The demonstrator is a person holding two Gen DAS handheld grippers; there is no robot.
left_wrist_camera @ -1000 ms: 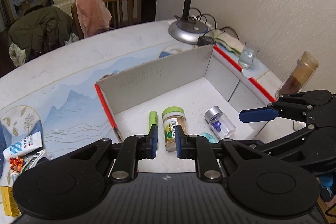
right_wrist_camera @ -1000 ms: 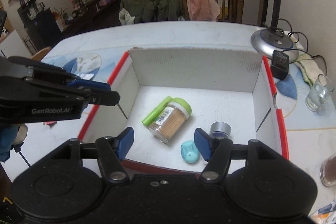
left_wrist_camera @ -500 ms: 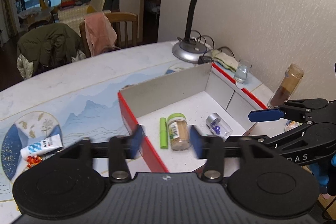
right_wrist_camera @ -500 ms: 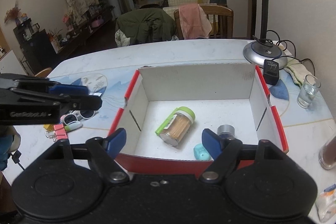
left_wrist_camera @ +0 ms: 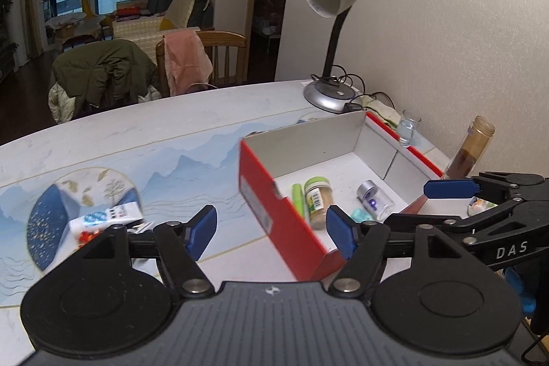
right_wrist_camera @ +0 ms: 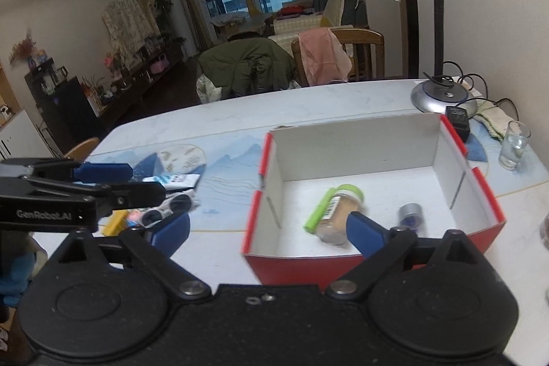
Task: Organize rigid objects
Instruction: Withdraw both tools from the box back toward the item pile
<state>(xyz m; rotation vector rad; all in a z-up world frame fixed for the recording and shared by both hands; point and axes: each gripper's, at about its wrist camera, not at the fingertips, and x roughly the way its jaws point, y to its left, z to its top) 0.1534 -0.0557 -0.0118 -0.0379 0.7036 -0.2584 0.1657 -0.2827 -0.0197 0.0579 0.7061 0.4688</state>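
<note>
A red-and-white cardboard box (left_wrist_camera: 260, 191) (right_wrist_camera: 357, 143) sits on the table. In it lie a green-lidded jar (left_wrist_camera: 317, 198) (right_wrist_camera: 338, 215), a green marker (left_wrist_camera: 298, 196) (right_wrist_camera: 317, 211), a small silver-capped jar of purple beads (left_wrist_camera: 374, 198) (right_wrist_camera: 411, 215) and a teal piece (left_wrist_camera: 359, 215). My left gripper (left_wrist_camera: 271, 230) hangs before the box's near left corner, jaws opening, nothing between them. My right gripper (right_wrist_camera: 267, 232) is in front of the box's near wall, jaws opening wide, also empty. Left of the box lie a toothpaste tube (left_wrist_camera: 106, 216) (right_wrist_camera: 175, 179), red clips (left_wrist_camera: 85, 234) and sunglasses (right_wrist_camera: 168, 208).
A desk lamp (left_wrist_camera: 329, 91) with its cords and a black adapter (right_wrist_camera: 458, 119) stands behind the box. A drinking glass (left_wrist_camera: 408, 127) and a tall brown bottle (left_wrist_camera: 470, 150) stand by the wall on the right. Chairs draped with clothes (left_wrist_camera: 103, 71) line the table's far edge.
Both grippers have drawn back and up from inside the box. The left jaws went from shut to open, and the right jaws spread wider. The things in the box stayed put.
</note>
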